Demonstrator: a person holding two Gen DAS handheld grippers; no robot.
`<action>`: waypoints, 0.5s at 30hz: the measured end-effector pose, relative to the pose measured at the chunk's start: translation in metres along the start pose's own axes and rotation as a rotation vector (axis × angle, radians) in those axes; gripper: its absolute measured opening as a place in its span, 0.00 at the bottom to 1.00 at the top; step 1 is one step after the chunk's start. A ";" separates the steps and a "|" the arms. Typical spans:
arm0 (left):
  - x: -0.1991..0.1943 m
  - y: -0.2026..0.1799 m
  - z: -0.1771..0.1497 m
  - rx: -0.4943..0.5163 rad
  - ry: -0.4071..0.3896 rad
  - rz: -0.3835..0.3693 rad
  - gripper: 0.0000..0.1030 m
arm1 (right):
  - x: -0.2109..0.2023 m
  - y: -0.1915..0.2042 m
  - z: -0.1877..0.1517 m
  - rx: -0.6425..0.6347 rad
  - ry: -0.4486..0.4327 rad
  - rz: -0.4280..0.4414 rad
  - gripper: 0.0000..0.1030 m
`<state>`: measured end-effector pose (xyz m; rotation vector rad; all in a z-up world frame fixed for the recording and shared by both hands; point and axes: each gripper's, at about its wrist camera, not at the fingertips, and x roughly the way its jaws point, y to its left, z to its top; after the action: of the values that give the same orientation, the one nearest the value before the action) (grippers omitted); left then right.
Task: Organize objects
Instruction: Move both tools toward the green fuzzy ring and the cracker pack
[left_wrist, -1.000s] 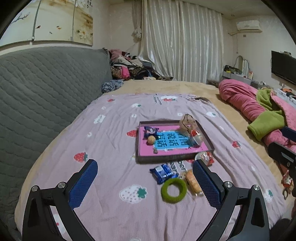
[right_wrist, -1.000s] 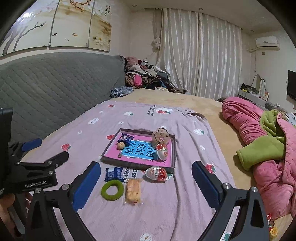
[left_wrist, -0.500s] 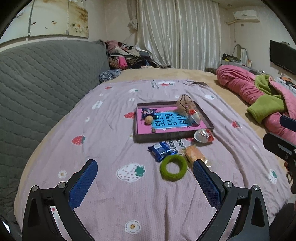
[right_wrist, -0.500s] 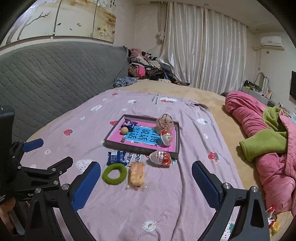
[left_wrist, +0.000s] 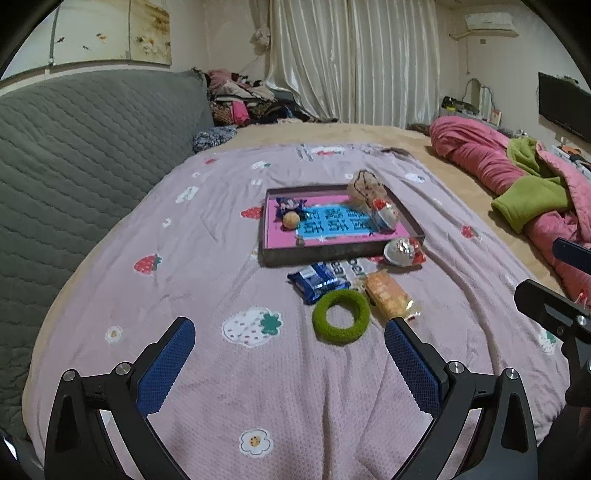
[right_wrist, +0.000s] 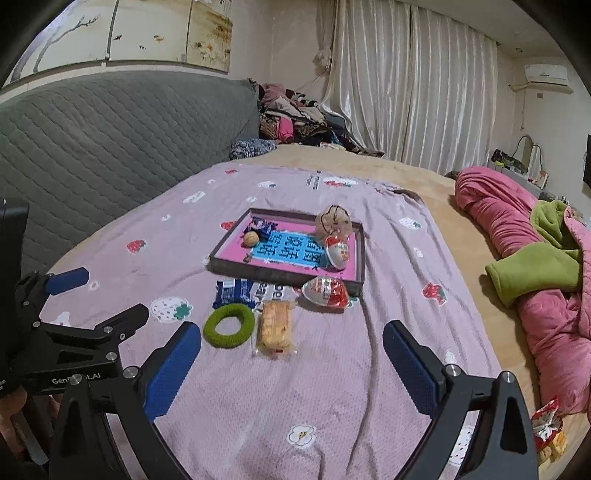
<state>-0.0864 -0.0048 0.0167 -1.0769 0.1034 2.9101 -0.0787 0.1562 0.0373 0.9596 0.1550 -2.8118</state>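
Both grippers, left gripper (left_wrist: 288, 354) and right gripper (right_wrist: 291, 354), have fingers wide open and empty over the bed (right_wrist: 332, 387), where the soft, light green ring (right_wrist: 229, 325) lies near the tray (right_wrist: 288, 275); pinching its side should work.

I see a lilac bedspread (left_wrist: 207, 229) printed with strawberries and daisies, a green ring (left_wrist: 340, 316) near me, a blue snack packet (left_wrist: 317, 281) and an orange biscuit pack (left_wrist: 388, 293) beside it. Farther off, a dark-rimmed tray (left_wrist: 332, 254) shows a pink floor and blue panel. Right: pink quilt (left_wrist: 480, 158).
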 end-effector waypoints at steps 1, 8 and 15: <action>0.002 0.000 -0.002 -0.006 0.006 0.005 0.99 | 0.001 0.000 -0.001 -0.004 0.008 -0.001 0.97; 0.017 -0.005 -0.017 -0.003 0.045 -0.010 0.99 | 0.010 0.000 -0.014 -0.010 0.029 0.007 0.97; 0.038 -0.009 -0.015 0.001 0.078 -0.019 0.99 | 0.026 0.006 -0.020 -0.046 0.062 0.011 0.97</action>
<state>-0.1050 0.0037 -0.0202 -1.1842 0.0964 2.8517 -0.0858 0.1498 0.0048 1.0340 0.2205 -2.7572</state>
